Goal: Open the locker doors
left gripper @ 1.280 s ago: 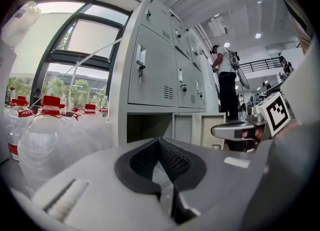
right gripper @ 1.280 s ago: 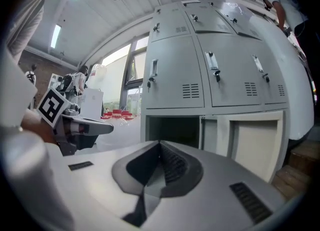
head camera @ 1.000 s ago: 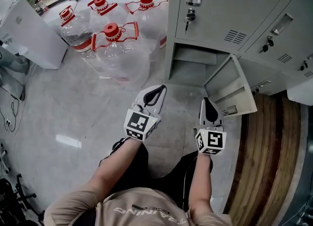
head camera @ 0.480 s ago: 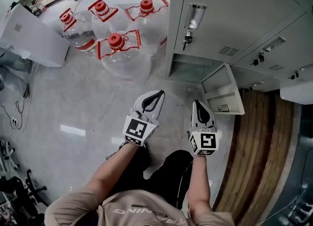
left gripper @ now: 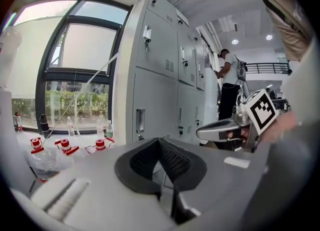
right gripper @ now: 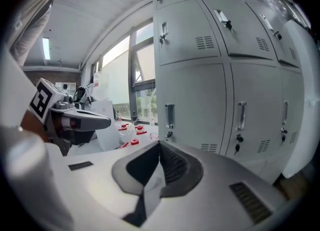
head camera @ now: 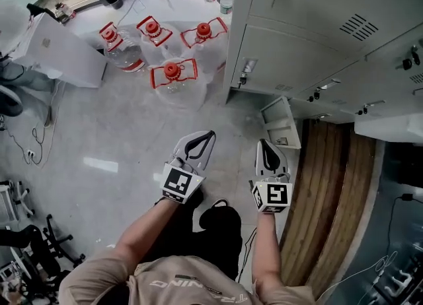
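- Now your left gripper (head camera: 209,135) and right gripper (head camera: 264,144) both have fingers pressed together, holding nothing.
- Spread one pair, then hook the handle (head camera: 248,67) of a closed locker door (head camera: 297,56).

shirt (head camera: 178,285): beige, short-sleeved | trousers (head camera: 192,231): black | left tongs (head camera: 211,133), right tongs (head camera: 262,142): white, black-padded, marker cubes (head camera: 177,183)

Left claw (head camera: 209,136) closed, empty, right claw (head camera: 263,145) likewise, forearms extended

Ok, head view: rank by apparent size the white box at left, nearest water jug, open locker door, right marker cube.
1. white box
2. nearest water jug and open locker door: look alike
3. marker cube, smallest despite being closest
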